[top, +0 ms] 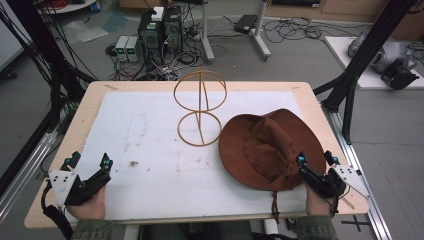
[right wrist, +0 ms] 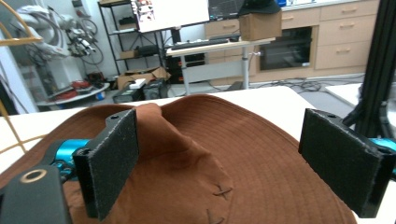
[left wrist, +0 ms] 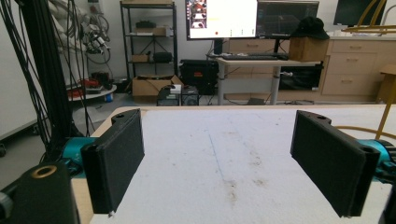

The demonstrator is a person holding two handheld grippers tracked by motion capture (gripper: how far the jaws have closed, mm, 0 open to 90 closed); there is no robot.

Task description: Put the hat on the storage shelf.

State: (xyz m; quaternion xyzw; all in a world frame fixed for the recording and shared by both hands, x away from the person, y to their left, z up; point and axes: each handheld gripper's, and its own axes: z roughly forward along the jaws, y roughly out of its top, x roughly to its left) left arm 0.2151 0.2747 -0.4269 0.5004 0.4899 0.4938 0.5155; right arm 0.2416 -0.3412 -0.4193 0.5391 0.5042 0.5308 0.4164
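Brown wide-brimmed hat (top: 270, 147), crown dented, perhaps stitched; cord dangling.

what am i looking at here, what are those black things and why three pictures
A person sits at a table covered with a white mat and holds a tool in each hand. Each tool is a hand-held gripper: two black padded jaws that can pinch things.

The high view looks down from above. The left hand-held gripper is at the lower left and the right hand-held gripper at the lower right.

The other two pictures come from small cameras riding on the tools, so the black slabs you see are each tool's own jaws.

On the mat lie a brown hat and a wire stand made of two rings on a post.

Nothing is held. Both sets of jaws are wide open: the left over bare mat, the right at the near edge of the hat.
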